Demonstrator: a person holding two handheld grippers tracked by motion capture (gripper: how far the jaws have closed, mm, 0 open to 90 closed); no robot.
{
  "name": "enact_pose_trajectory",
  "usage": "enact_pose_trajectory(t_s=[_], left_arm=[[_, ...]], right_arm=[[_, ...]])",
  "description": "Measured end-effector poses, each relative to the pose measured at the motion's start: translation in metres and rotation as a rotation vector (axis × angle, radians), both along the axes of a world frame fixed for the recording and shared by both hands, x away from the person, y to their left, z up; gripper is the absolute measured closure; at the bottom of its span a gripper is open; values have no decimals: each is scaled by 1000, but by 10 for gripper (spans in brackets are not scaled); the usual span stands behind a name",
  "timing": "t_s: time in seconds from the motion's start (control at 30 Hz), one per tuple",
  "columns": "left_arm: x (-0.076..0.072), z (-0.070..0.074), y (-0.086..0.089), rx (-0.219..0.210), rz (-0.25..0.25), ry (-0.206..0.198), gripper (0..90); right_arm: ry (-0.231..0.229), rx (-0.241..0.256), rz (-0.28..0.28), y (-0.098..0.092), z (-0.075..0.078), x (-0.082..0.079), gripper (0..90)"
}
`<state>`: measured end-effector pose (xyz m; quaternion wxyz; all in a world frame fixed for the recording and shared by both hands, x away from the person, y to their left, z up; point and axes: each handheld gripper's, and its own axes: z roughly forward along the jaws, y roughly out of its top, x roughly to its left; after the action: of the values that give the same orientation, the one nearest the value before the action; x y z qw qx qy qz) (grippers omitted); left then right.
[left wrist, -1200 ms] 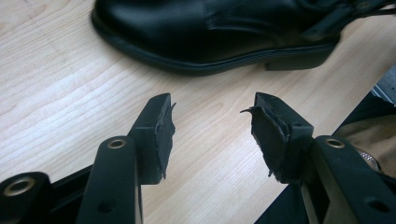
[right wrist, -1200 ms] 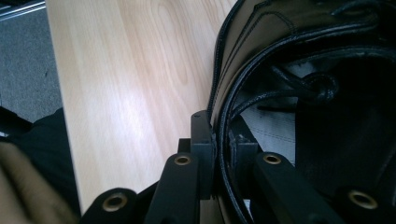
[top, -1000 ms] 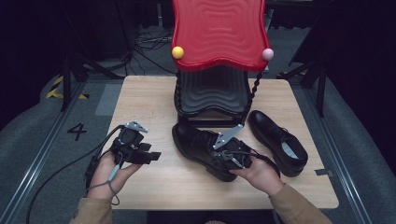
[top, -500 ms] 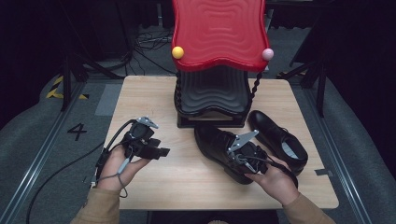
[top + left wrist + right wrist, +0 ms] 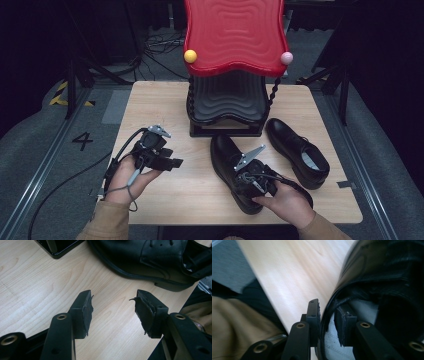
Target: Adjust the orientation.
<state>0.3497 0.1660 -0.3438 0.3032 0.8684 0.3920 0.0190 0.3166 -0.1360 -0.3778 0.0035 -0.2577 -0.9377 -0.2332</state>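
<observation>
Right gripper (image 5: 327, 322) fingers pinch the glossy black leather shoe's (image 5: 227, 155) heel collar; left gripper (image 5: 113, 311) fingers gape empty

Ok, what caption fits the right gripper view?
Right gripper pinching the rim of a black shoe on the table.

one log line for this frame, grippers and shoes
left gripper: open, over bare table | right gripper: shut on near shoe collar | far shoe: flat by red-topped rack

rack (image 5: 227, 107) rear-centre | shoes before it: near shoe (image 5: 227, 162) left, far shoe (image 5: 295, 150) right
</observation>
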Motion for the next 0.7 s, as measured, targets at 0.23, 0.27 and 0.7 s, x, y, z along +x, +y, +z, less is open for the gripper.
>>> enact_pose_trajectory(t_s=[0.23, 0.27, 0.7], left_arm=[[1, -1, -3, 1, -9, 4, 471], [1, -1, -3, 2, -8, 2, 471], [7, -1, -9, -10, -23, -9, 454]], right_arm=[[35, 65, 37, 0, -1, 1, 756], [13, 58, 33, -1, 2, 0, 748], [-97, 175, -145, -64, 36, 19, 633]])
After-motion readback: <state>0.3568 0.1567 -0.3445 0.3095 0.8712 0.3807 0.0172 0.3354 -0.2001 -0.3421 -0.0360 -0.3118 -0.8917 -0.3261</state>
